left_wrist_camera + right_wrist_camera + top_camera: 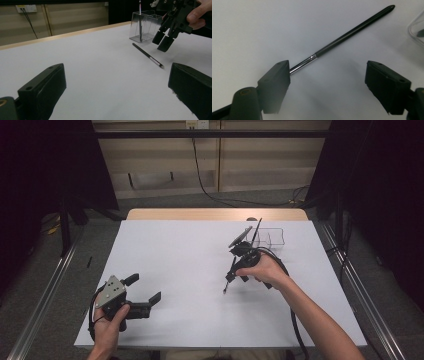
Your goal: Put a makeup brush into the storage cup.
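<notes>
Below right tool point(235, 275), brush point(342, 37) flat, ungripped.

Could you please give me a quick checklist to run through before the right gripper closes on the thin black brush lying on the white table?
1. Right gripper jaws open: ok.
2. Thin black brush with silver ferrule lying flat on the white table: ok.
3. Brush centred between the jaws: not ok; it passes beside one jaw.
4. Clear plastic holder upright, with room: ok.
5. Left gripper open, well aside: ok.
6. Pads touching brush: cannot tell.
</notes>
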`<state>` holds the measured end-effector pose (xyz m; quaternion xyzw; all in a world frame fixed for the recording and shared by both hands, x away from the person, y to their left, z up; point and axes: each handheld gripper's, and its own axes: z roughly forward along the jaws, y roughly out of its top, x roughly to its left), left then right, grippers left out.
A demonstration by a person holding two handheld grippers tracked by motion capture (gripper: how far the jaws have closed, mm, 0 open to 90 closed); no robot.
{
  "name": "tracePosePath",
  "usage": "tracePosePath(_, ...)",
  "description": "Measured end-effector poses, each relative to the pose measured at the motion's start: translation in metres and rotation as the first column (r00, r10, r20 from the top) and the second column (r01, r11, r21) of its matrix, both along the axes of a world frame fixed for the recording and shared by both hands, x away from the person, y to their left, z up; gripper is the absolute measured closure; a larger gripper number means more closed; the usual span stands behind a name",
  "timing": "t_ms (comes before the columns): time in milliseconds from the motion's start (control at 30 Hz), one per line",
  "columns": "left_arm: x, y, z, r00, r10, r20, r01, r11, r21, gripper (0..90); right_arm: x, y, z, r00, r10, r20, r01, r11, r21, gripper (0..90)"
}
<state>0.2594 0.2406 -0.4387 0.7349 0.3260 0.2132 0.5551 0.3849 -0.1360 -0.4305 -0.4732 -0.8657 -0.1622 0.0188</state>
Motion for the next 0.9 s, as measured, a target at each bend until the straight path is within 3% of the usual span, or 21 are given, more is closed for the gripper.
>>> tracePosePath(100,0.0,0.001,0.0,1.0,0.003,-0.002,-0.003,1.0,-0.004,1.6,0.002,0.006,-0.005,0.9999,-0.008,-0.015,0.008,0.999,-0.032,21.0)
tracePosePath(233,-0.001,0.002,0.0,1.0,0.002,0.0,-0.002,1.0,-0.005,1.6,0.004,0.012,-0.01,0.9999,-0.001,-0.01,0.0,0.999,-0.042,27.3)
tracePosePath(400,-0.001,0.002,0.0,1.0,0.001,-0.004,-0.001,1.0,-0.004,1.6,0.005,0.015,-0.011,0.9999,-0.01,-0.012,0.009,0.999,-0.04,34.9)
tracePosePath(900,-0.001,0.001,0.0,1.0,-0.002,-0.003,0.002,1.0,-0.001,1.6,0.009,0.02,-0.016,0.9982,-0.049,-0.035,0.047,0.998,-0.043,43.0)
